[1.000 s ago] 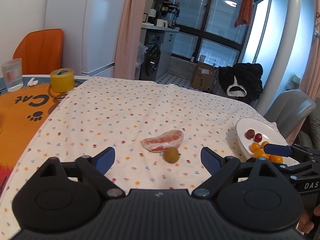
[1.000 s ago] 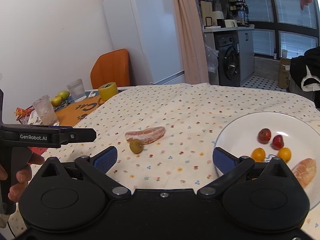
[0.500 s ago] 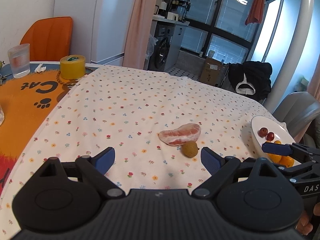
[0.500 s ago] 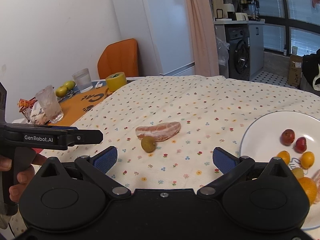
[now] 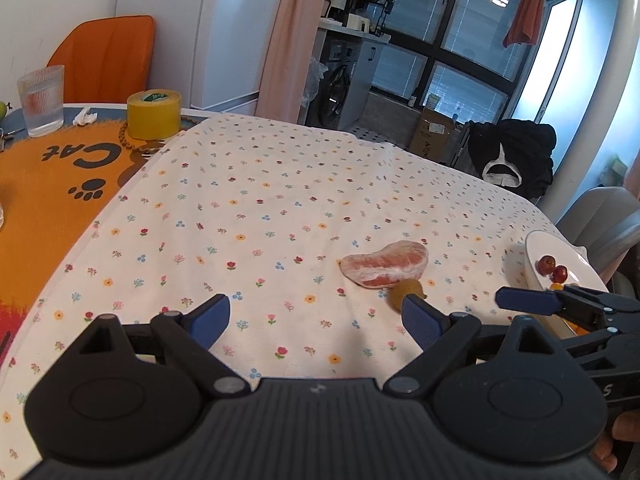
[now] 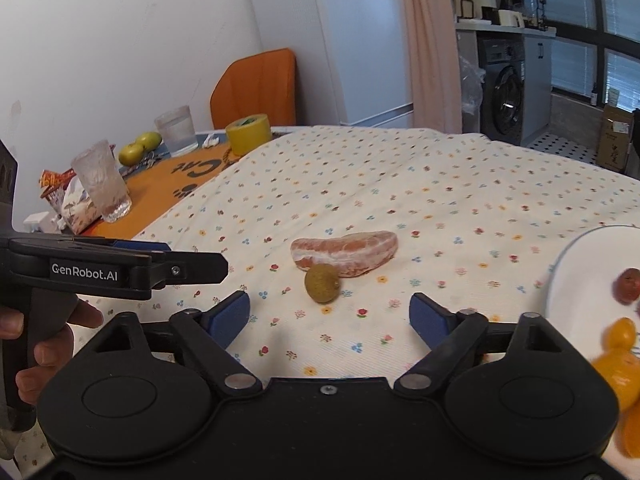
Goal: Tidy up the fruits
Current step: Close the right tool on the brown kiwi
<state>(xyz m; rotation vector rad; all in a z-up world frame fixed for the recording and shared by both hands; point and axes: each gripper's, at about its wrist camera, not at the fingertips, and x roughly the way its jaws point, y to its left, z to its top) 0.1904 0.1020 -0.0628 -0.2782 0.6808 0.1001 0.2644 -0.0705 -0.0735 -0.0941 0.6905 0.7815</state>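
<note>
The right hand-held gripper (image 6: 329,314) hung with its jaws wide apart and empty, just short of the longan (image 6: 322,282), which lay on the table (image 6: 460,184) touching the near side of the pomelo segment (image 6: 345,253). The plate (image 6: 572,280), to the longan's right, already held small fruits. To lift the longan cleanly, the pads should probably close across its middle, clear of the segment, and gently, since round fruit rolls. The left hand-held gripper (image 5: 316,320) was open too, the longan by its right finger.
</note>
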